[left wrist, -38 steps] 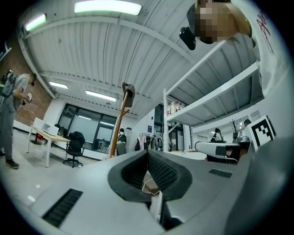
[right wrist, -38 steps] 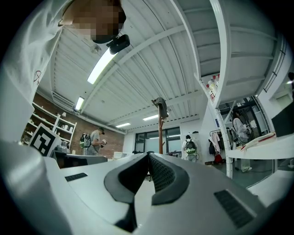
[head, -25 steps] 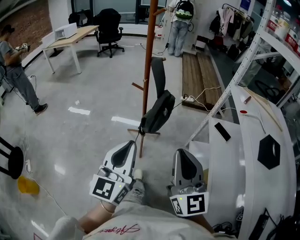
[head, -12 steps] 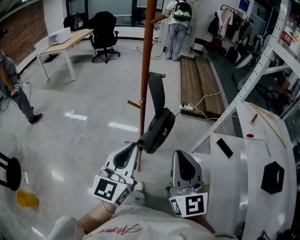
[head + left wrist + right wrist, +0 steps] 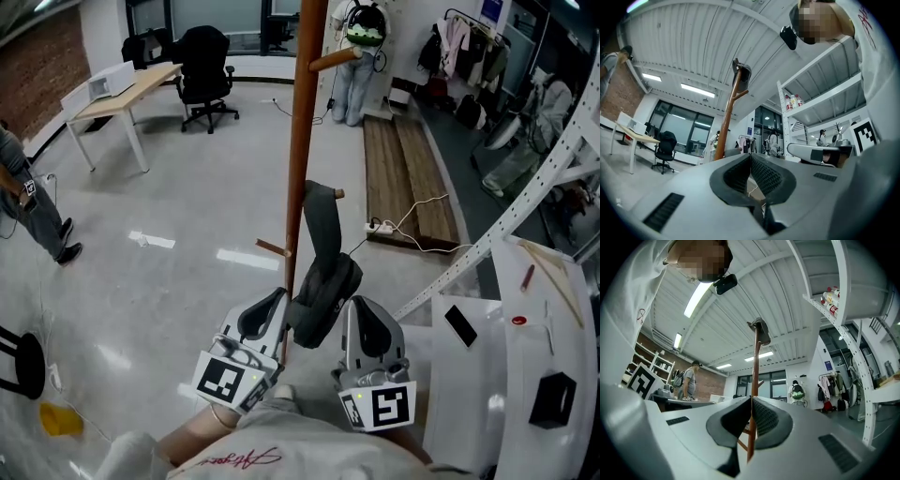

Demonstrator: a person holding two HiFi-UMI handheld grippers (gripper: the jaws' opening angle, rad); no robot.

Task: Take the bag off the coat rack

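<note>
A brown coat rack pole (image 5: 302, 141) rises from the floor just ahead of me. A dark grey bag (image 5: 323, 295) hangs by its wide strap (image 5: 322, 220) from a short peg (image 5: 337, 194) on the pole. In the head view the bag sits between my two grippers, and I cannot tell if they touch it. My left gripper (image 5: 267, 311) is shut with nothing between its pads. My right gripper (image 5: 364, 323) is shut and empty too. Both gripper views look up toward the ceiling, showing the pole (image 5: 727, 117) (image 5: 754, 380) with a dark shape at its top.
A white metal shelving frame (image 5: 553, 178) and a white curved counter (image 5: 497, 375) stand close on the right. Wooden planks (image 5: 412, 169) and a cable lie behind the rack. A desk (image 5: 122, 89), an office chair (image 5: 204, 61) and people (image 5: 28, 197) are farther off.
The view has closed in on the coat rack. The bag has moved from ahead of the grippers to between them. Both grippers have stayed shut.
</note>
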